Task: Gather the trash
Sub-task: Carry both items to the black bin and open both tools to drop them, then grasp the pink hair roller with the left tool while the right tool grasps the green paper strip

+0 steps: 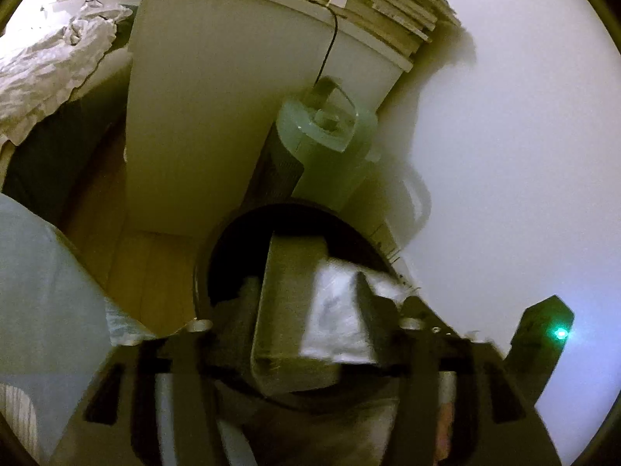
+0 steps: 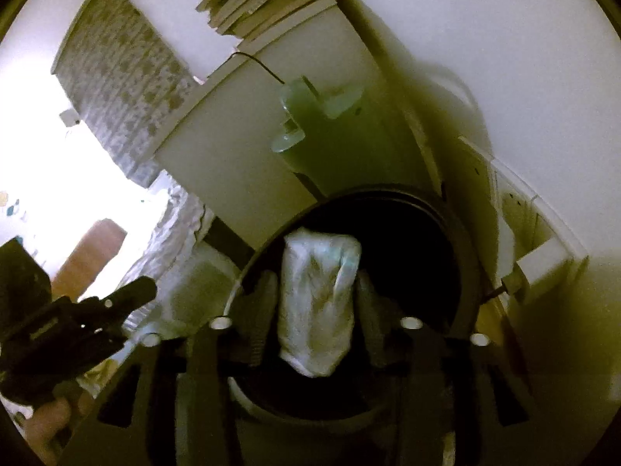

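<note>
A round dark trash bin (image 1: 233, 233) stands on the wooden floor, its mouth right under both grippers; it also shows in the right wrist view (image 2: 446, 233). My left gripper (image 1: 306, 295) is shut on a flat olive box (image 1: 287, 310) with a white wrapper (image 1: 337, 318) pressed against it, held over the bin's mouth. My right gripper (image 2: 314, 299) is shut on a crumpled white plastic wrapper (image 2: 316, 303), also over the bin's mouth. The other gripper (image 2: 77, 322) shows at the lower left of the right wrist view.
A white cabinet (image 1: 217, 116) stands behind the bin with a stack of books (image 1: 384, 4) on top. A pale green tower appliance (image 1: 326, 139) with a black cord stands beside the bin. A bed with rumpled sheets (image 1: 50, 66) is at the left. White wall at the right.
</note>
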Action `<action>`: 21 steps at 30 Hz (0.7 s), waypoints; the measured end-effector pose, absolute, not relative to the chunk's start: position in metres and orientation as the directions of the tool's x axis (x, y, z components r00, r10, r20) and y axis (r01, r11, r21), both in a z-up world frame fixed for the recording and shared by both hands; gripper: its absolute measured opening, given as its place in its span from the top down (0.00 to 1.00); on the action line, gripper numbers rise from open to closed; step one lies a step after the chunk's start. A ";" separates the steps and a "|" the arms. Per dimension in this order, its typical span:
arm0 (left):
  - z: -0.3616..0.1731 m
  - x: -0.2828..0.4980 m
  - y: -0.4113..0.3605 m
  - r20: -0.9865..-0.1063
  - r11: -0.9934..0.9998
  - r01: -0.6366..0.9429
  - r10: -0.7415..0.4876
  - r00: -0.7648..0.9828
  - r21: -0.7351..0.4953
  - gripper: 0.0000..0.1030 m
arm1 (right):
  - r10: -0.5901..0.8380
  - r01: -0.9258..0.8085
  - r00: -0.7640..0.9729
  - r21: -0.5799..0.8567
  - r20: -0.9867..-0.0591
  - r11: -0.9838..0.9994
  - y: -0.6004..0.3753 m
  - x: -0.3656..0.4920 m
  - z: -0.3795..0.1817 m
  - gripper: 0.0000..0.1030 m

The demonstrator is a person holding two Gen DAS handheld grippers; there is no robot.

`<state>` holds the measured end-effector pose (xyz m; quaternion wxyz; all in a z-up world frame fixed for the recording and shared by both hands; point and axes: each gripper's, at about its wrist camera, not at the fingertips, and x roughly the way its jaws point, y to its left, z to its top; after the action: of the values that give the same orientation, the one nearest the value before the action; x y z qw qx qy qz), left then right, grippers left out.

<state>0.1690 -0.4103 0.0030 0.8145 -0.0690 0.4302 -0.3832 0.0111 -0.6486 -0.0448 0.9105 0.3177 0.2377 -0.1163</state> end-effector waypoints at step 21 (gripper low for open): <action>0.062 0.088 -0.286 -0.530 0.731 0.505 -0.681 0.505 -0.458 0.15 | -0.036 0.281 0.867 0.428 -0.497 0.859 -0.598 0.020 -0.034 0.38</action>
<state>0.0878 -0.2858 0.0621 0.8587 -0.1229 0.3582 -0.3452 0.0203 -0.5977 -0.0341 0.9329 0.2514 0.2433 -0.0849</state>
